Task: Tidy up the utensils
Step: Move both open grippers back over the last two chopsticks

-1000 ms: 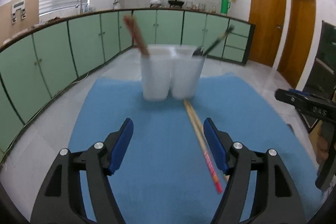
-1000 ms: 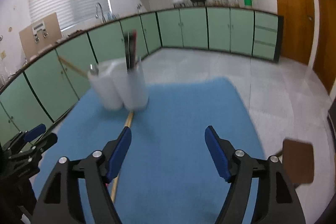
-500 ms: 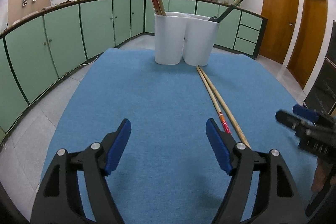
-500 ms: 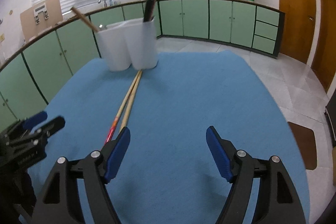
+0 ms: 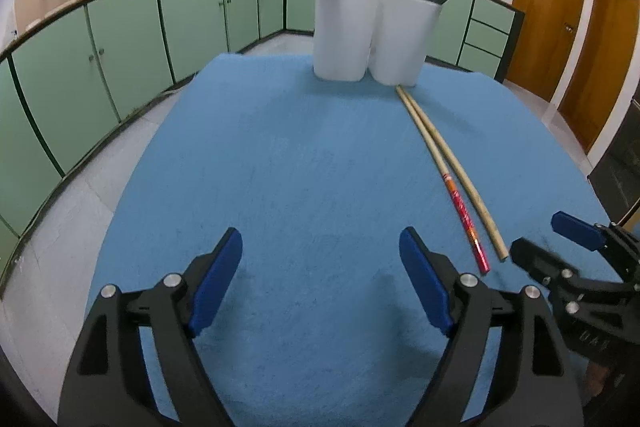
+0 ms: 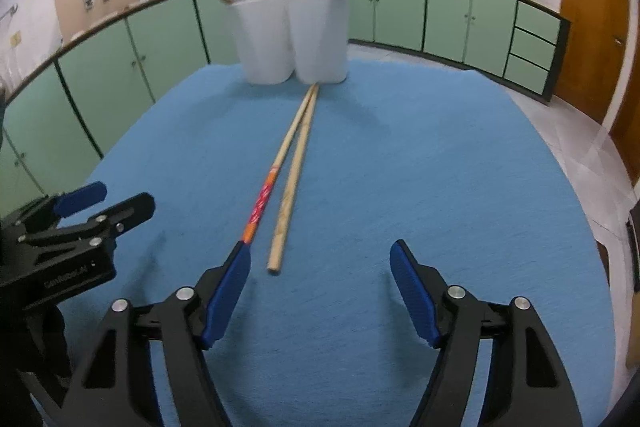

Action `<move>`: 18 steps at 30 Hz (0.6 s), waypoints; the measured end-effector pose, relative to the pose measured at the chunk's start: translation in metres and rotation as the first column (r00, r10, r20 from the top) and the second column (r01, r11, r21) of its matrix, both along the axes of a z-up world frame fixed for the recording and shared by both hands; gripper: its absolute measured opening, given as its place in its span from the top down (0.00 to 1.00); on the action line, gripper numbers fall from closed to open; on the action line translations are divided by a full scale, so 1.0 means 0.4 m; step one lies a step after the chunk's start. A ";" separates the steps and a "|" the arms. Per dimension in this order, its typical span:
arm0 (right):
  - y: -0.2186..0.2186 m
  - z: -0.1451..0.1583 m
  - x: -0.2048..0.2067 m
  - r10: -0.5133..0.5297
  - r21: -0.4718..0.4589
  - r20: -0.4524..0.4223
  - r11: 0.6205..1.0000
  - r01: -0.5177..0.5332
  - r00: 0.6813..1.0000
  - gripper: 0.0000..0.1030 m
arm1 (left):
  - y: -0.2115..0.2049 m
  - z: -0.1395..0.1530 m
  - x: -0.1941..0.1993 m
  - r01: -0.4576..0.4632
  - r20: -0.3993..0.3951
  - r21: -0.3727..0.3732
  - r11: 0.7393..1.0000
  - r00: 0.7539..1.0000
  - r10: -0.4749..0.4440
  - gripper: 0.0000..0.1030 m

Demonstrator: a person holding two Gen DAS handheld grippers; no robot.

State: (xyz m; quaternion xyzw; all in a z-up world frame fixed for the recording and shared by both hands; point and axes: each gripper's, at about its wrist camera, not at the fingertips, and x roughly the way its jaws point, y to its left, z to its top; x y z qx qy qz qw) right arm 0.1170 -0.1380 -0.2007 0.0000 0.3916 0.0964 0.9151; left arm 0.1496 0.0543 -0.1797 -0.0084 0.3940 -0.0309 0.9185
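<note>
With both the left tongs (image 5: 320, 279) and right tongs (image 6: 320, 291) gaping wide and empty, the two chopsticks (image 6: 288, 179) lie touching at frame centre on the blue tabletop (image 6: 440, 167), so one may roll away if pinched unevenly.

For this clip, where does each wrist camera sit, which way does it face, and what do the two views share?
Left wrist: on the left gripper, low over the blue mat, facing the white holder; own open fingers show, and the right gripper at right.
Right wrist: on the right gripper, facing the same holder; own open fingers show, left gripper at left.
Shared: mat, holder, the two loose chopsticks, green cabinets.
</note>
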 end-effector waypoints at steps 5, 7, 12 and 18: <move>0.030 -0.019 0.016 0.017 -0.047 -0.050 0.999 -0.020 0.999 0.51 | 0.004 -0.008 -0.002 -0.004 -0.014 -0.001 1.000 1.000 0.004 0.23; 0.036 -0.017 0.015 0.015 -0.054 -0.048 0.998 -0.017 0.999 0.57 | 0.002 -0.008 -0.002 -0.003 -0.015 0.003 1.000 1.000 0.003 0.23; 0.053 -0.017 0.007 0.056 -0.058 -0.045 0.997 -0.058 0.997 0.85 | -0.005 -0.011 -0.004 0.002 -0.018 0.012 1.000 1.000 -0.002 0.23; 0.026 -0.013 0.008 0.057 0.007 -0.053 0.998 -0.057 0.997 0.93 | -0.028 -0.014 -0.010 0.017 -0.023 0.014 1.000 1.000 -0.017 0.23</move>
